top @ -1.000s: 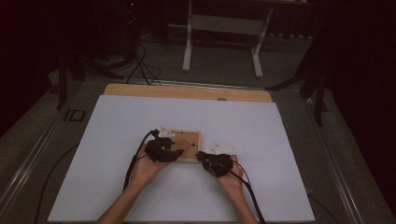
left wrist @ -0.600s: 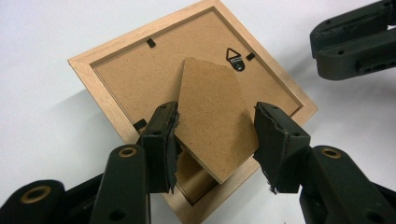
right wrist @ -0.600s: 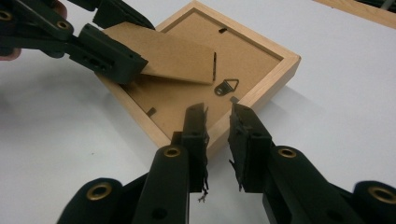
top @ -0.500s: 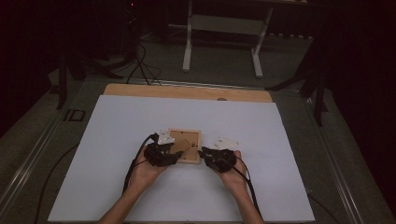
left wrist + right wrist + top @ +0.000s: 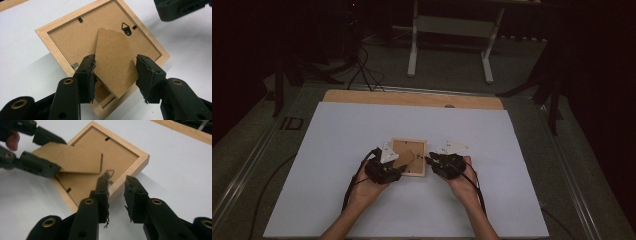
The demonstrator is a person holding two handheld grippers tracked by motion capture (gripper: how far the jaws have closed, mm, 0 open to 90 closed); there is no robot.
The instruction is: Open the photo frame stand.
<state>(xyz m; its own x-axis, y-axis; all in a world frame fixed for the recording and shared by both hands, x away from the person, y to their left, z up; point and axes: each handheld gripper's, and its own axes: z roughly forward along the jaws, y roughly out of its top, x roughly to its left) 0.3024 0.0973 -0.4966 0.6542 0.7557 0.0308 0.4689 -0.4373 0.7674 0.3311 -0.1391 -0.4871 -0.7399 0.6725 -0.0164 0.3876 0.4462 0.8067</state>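
On the white tabletop lies the small square wooden picture frame, back side up, between my two hands. My right tool has just been opening; its jaws now stand apart astride the frame's edge near the small black hanging hook and press nothing, so I think this side is released. My left tool grips the brown cardboard stand flap on both edges and holds it lifted from the back. Small metal tabs lock the back board; they may hinder opening it.
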